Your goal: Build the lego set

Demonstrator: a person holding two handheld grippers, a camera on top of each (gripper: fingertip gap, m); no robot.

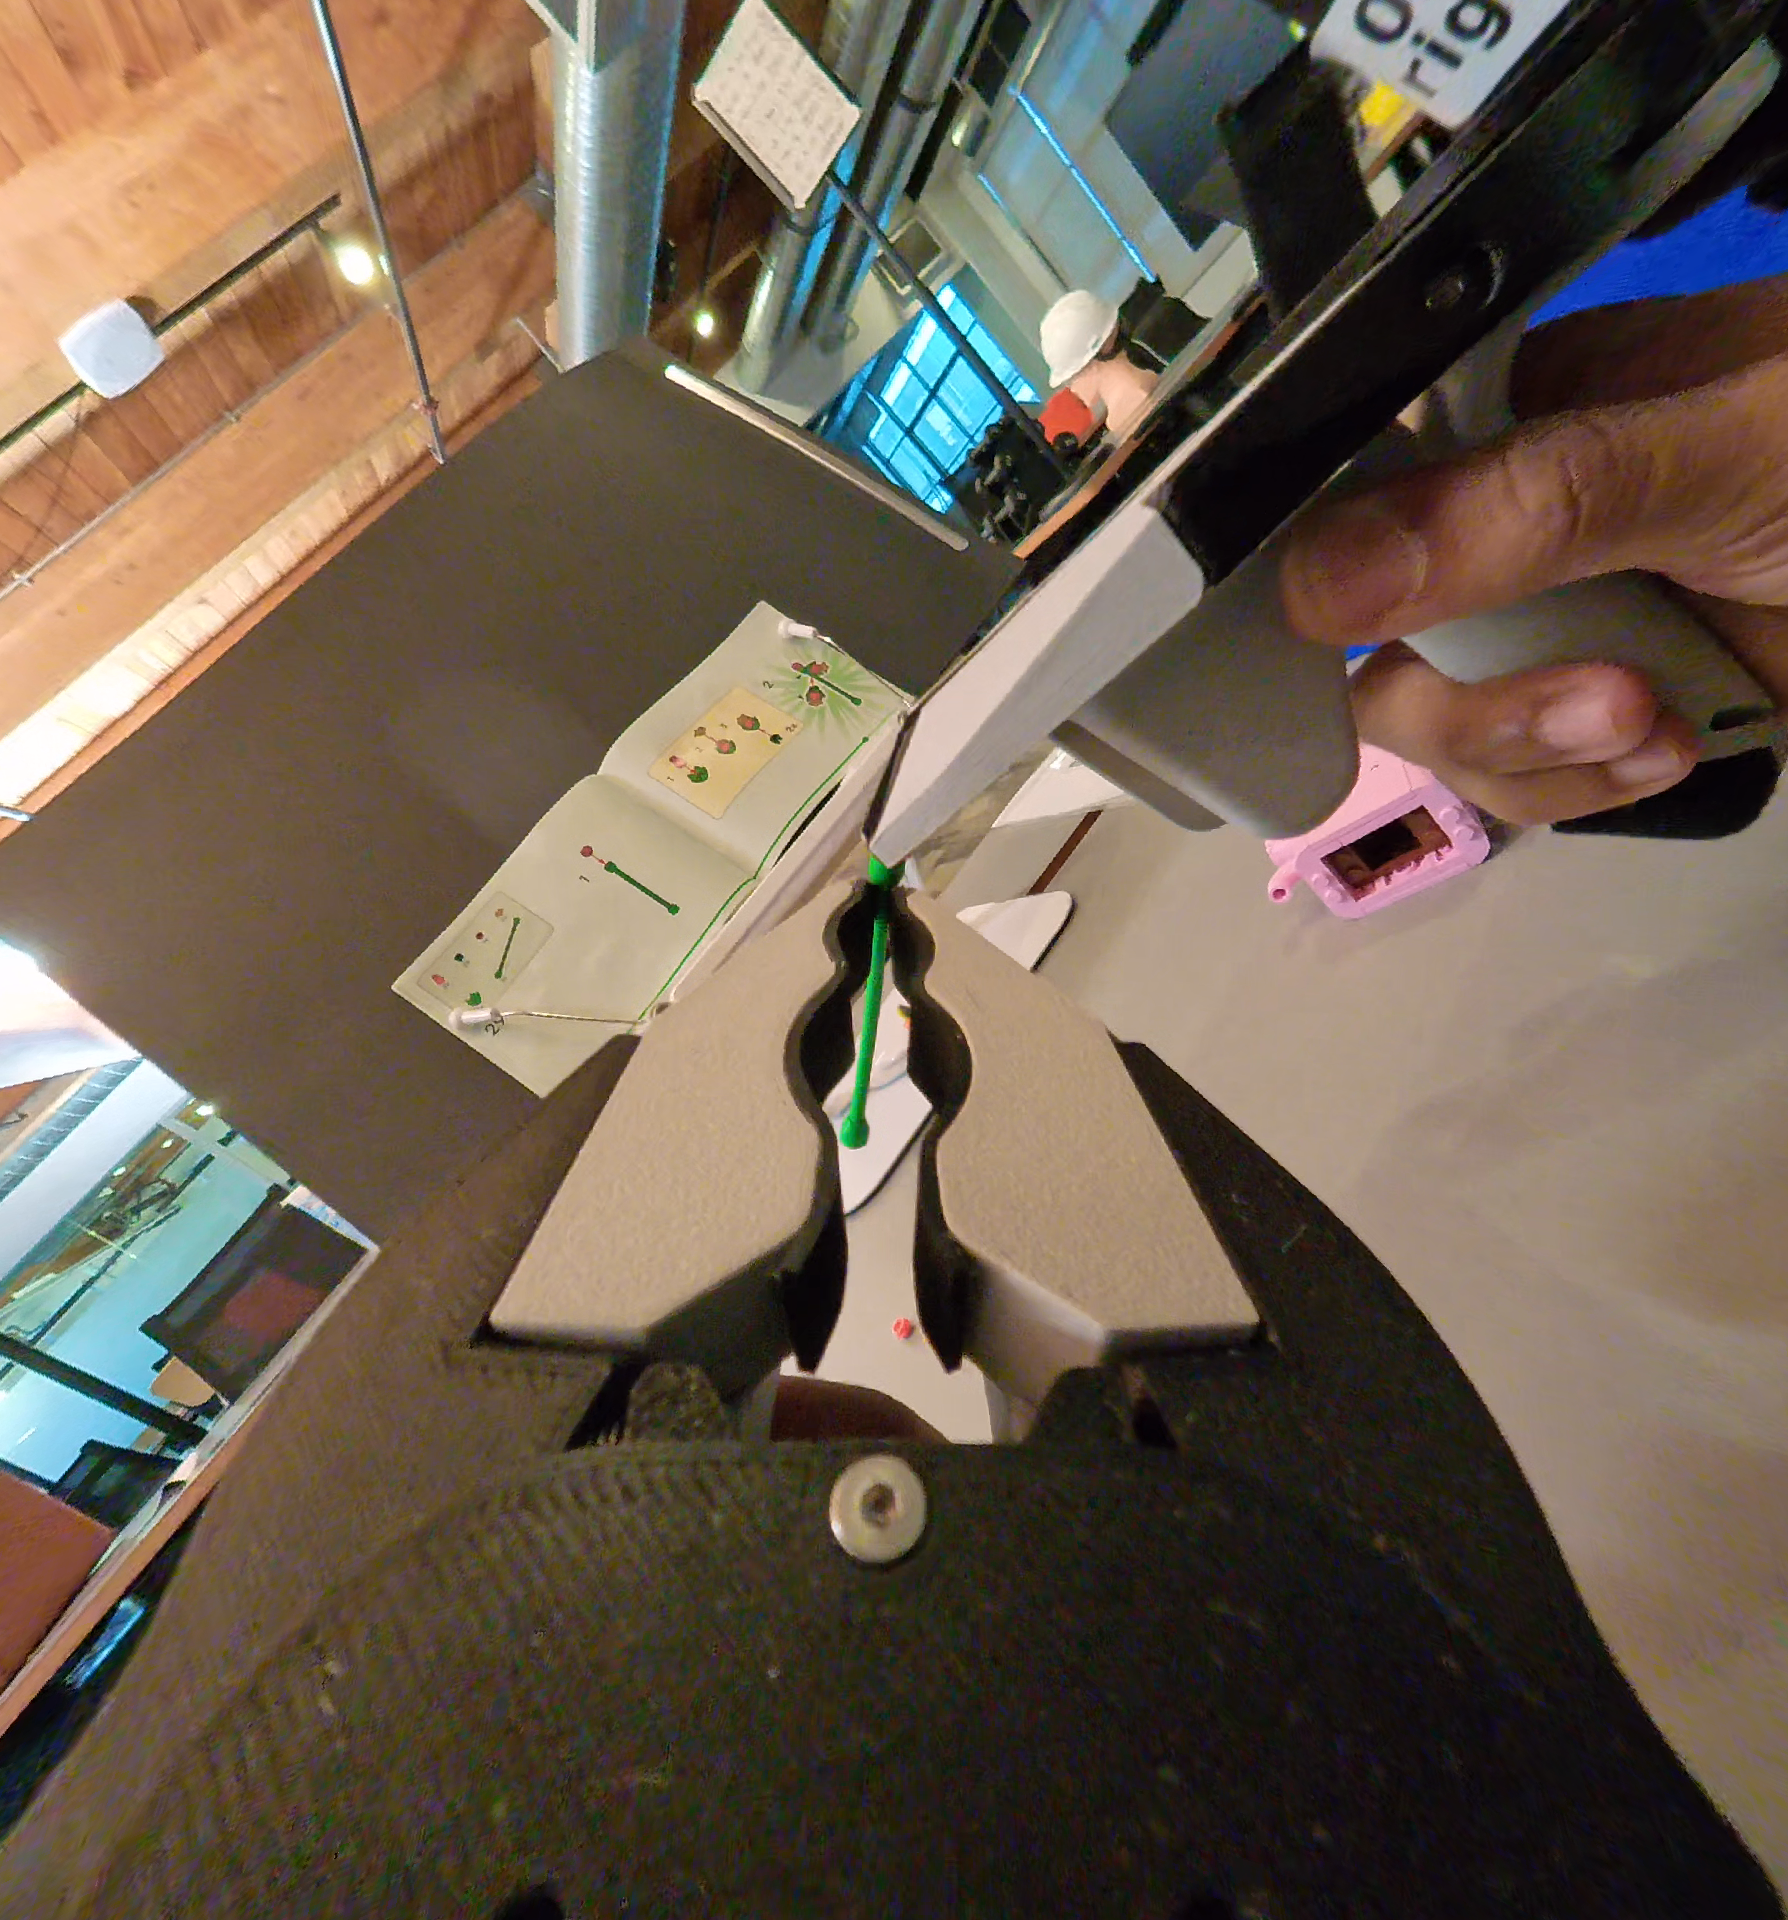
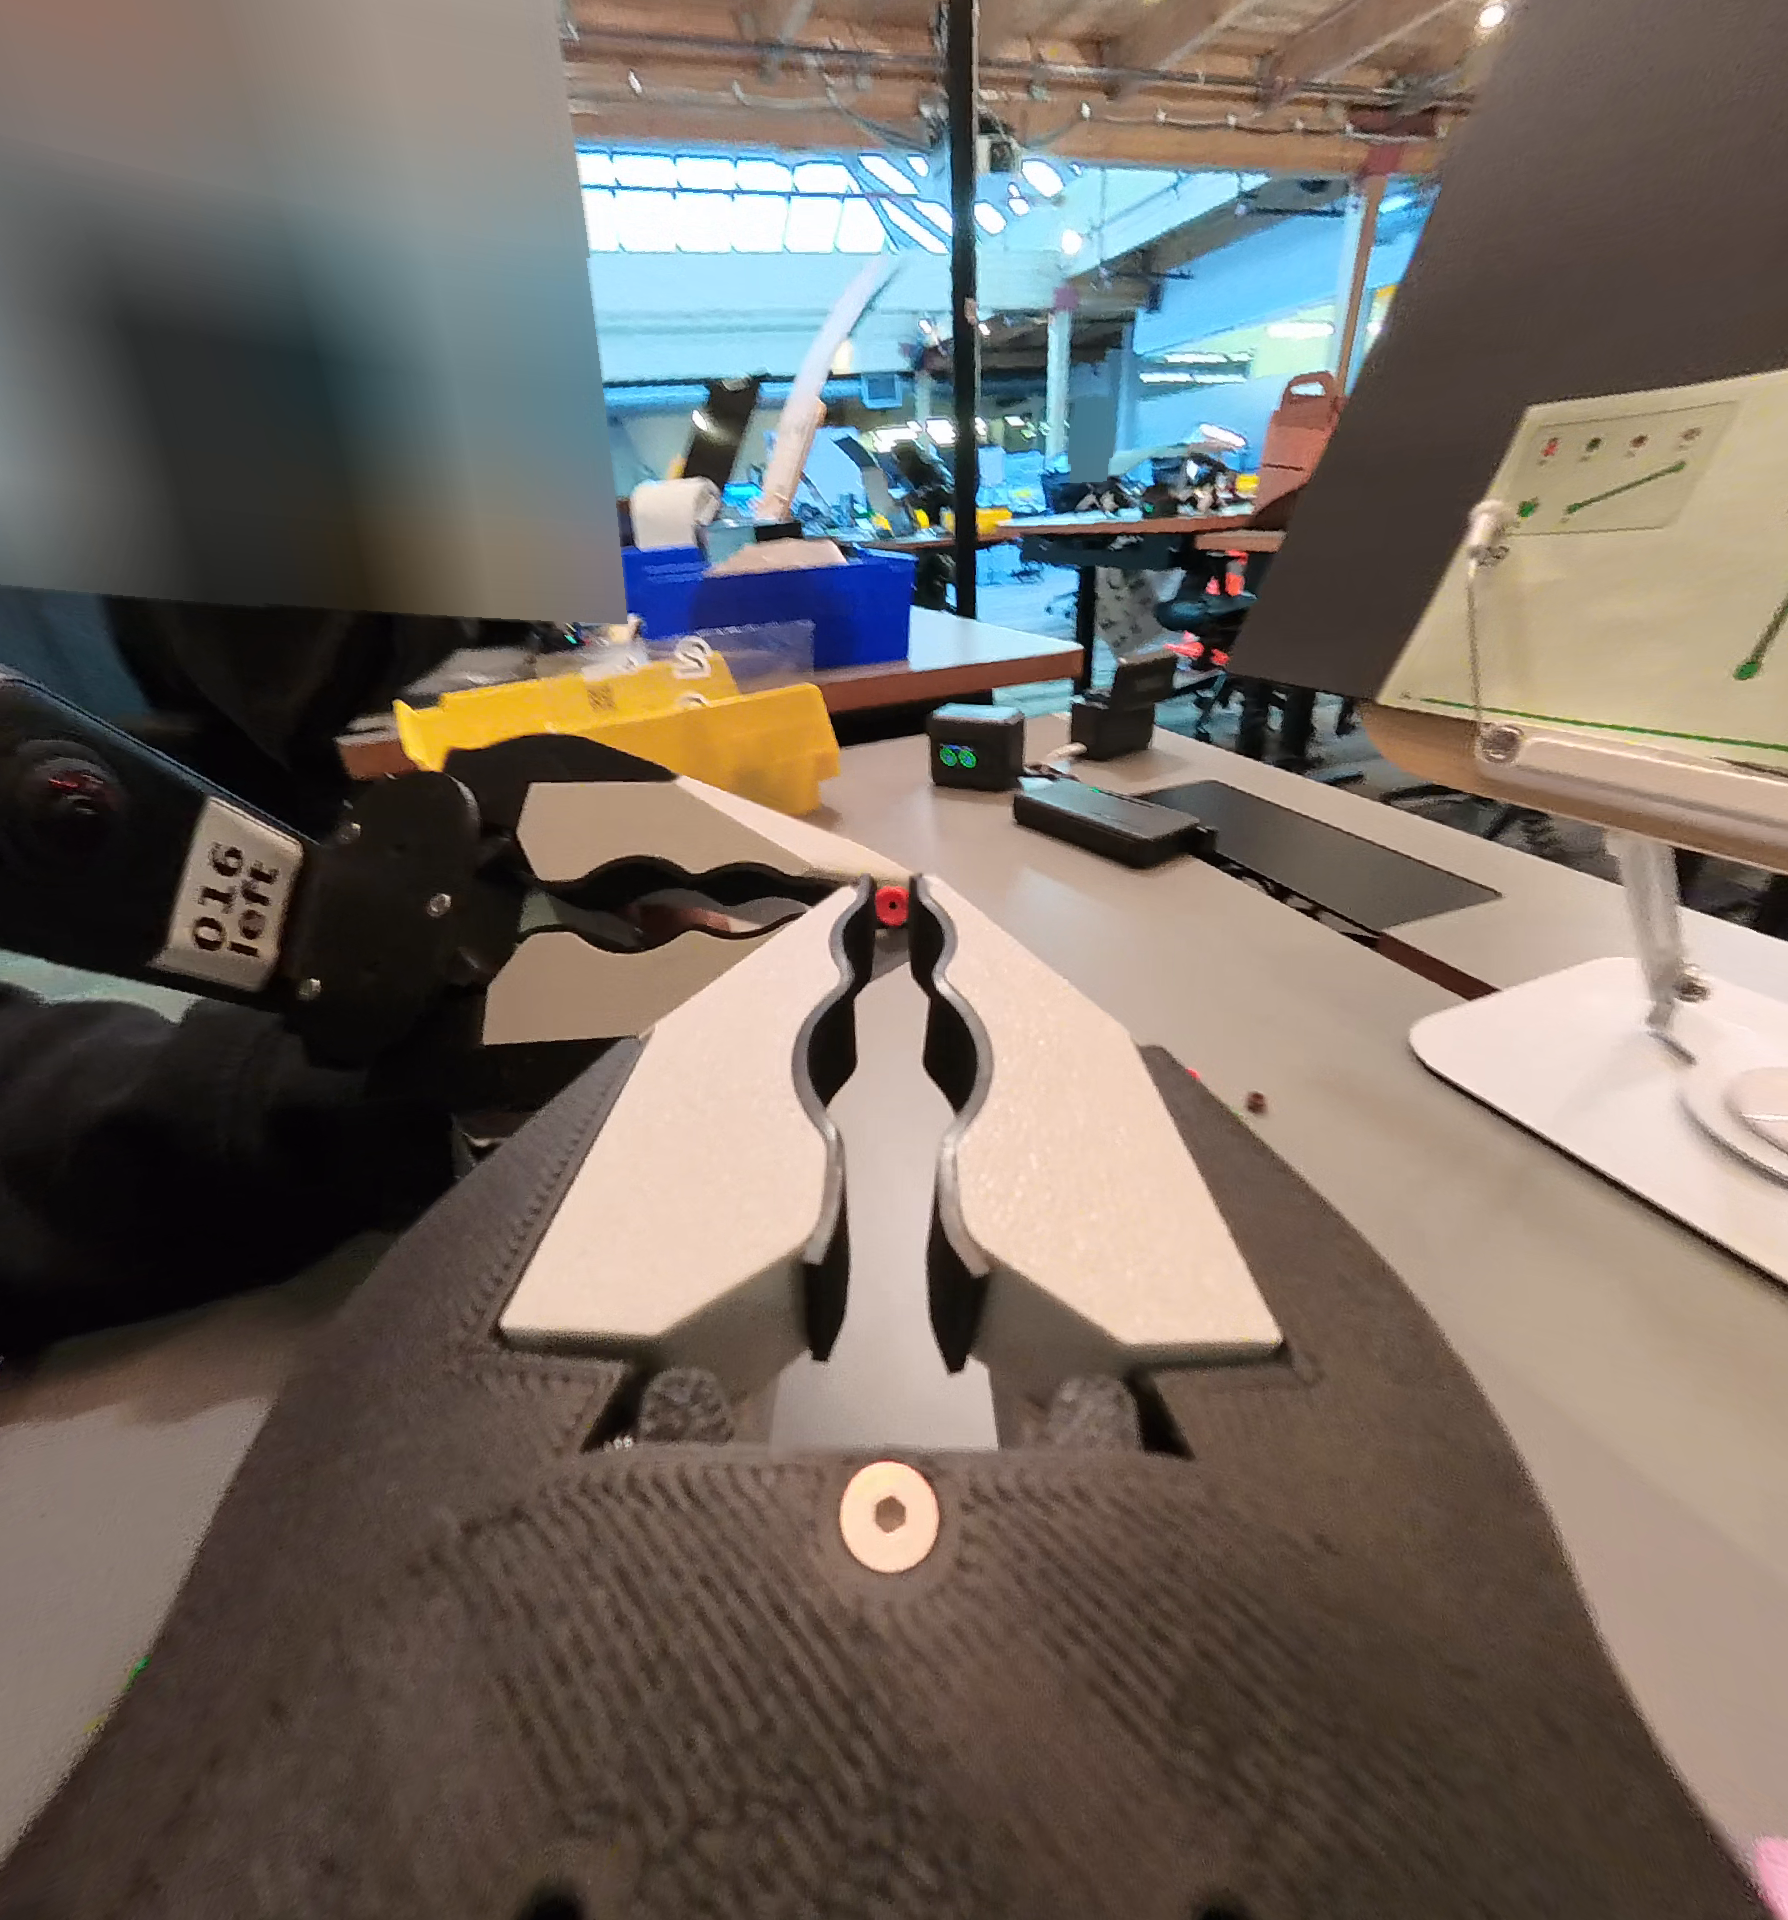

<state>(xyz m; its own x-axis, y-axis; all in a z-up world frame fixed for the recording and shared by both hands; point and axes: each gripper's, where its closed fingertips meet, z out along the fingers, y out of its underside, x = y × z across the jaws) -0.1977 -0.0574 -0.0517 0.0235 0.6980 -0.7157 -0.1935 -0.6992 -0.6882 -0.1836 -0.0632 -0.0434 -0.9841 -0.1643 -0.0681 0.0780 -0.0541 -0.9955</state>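
Two grippers meet tip to tip above the grey table [image 2: 1129, 997]. My left gripper [image 1: 879, 904] is clamped on a thin green stem [image 1: 872, 1023], pinched near its top so the end sticks out, I'd say for mating. My right gripper [image 2: 888, 902] is closed on a small red piece [image 2: 889, 906], lined up at that end. Instruction booklet [image 1: 620, 862] sits propped on its stand, facing me for reference. A pink lego build [image 1: 1378, 852] waits farther off.

Two claws are seen: the left claw [image 1: 877, 909] and the right claw [image 2: 888, 902]. One green rod [image 1: 874, 1023], one small red piece [image 2: 888, 906], one pink build [image 1: 1389, 847], one instruction booklet [image 1: 641, 862], and one yellow bin [image 2: 661, 727] are counted.
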